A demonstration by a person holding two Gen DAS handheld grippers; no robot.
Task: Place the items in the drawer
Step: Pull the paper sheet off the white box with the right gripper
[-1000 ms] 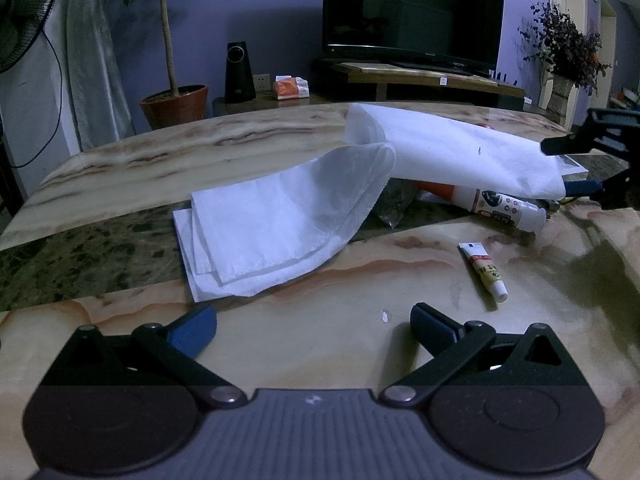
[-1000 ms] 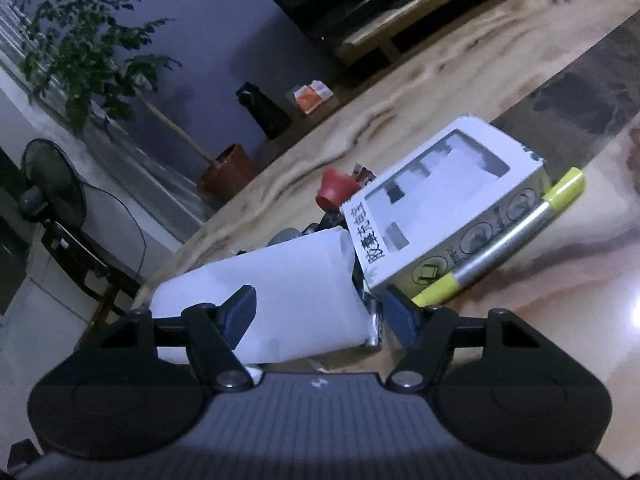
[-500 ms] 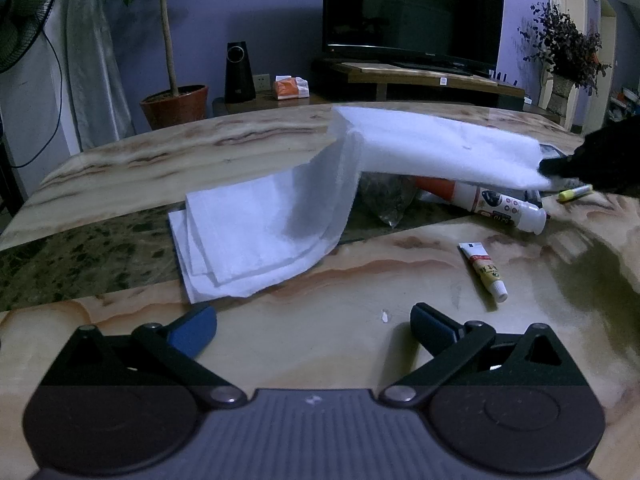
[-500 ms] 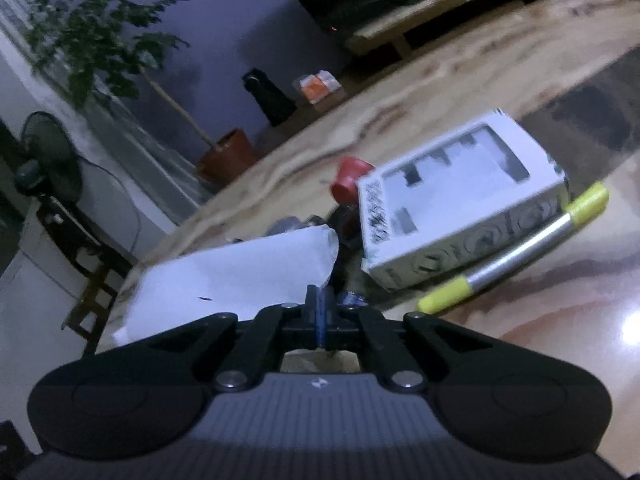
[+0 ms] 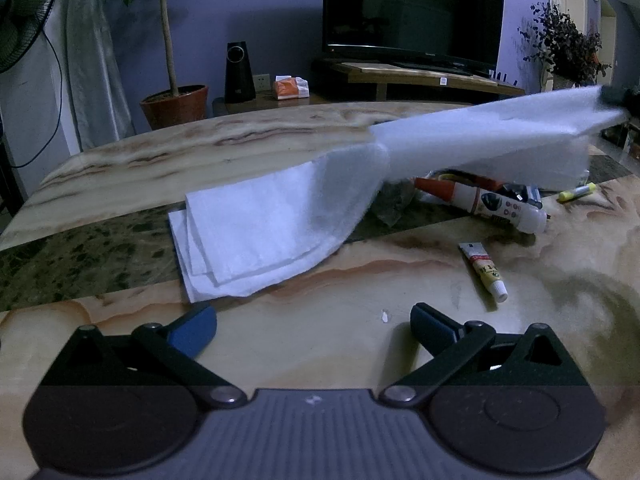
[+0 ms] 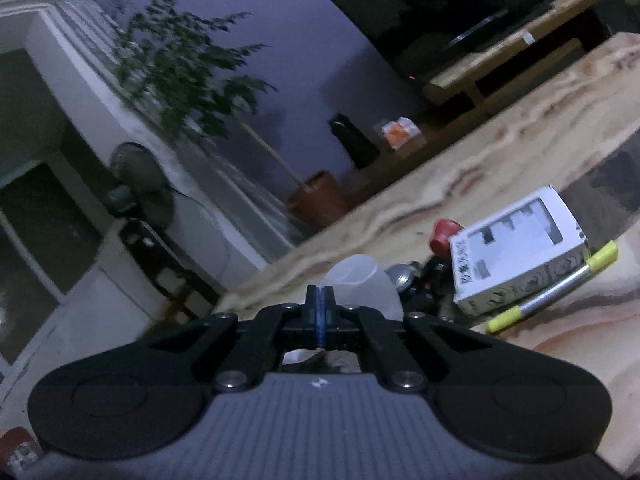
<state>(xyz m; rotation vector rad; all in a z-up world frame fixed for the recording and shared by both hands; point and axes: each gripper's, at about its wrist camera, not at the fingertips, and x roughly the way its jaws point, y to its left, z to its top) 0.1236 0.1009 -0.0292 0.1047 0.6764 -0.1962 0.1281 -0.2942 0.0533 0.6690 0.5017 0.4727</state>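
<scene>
The right gripper [image 6: 319, 300] is closed, pinching one end of the white cloth [image 5: 280, 216]; seen from the left side, that end is raised off the table [image 5: 340, 344] and stretches toward the upper right, while the other end lies folded on the dark green band of the tabletop. The left gripper [image 5: 313, 322] hangs low over the near edge of the table with its fingers spread wide and nothing between them.

Under the raised part of the cloth lies a cluster of items: a glue bottle [image 5: 480, 200] with an orange cap on its side, a small tube [image 5: 484, 271] lying apart in front of it, a yellow marker [image 5: 577, 192] and a white box [image 6: 520, 254], the marker lying against the box. Other small dark objects sit in the cluster; they cannot be identified. No drawer shows in either view.

Beyond the table stand a television [image 5: 412, 12], a potted tree [image 5: 172, 100] and a fan [image 5: 24, 12].
</scene>
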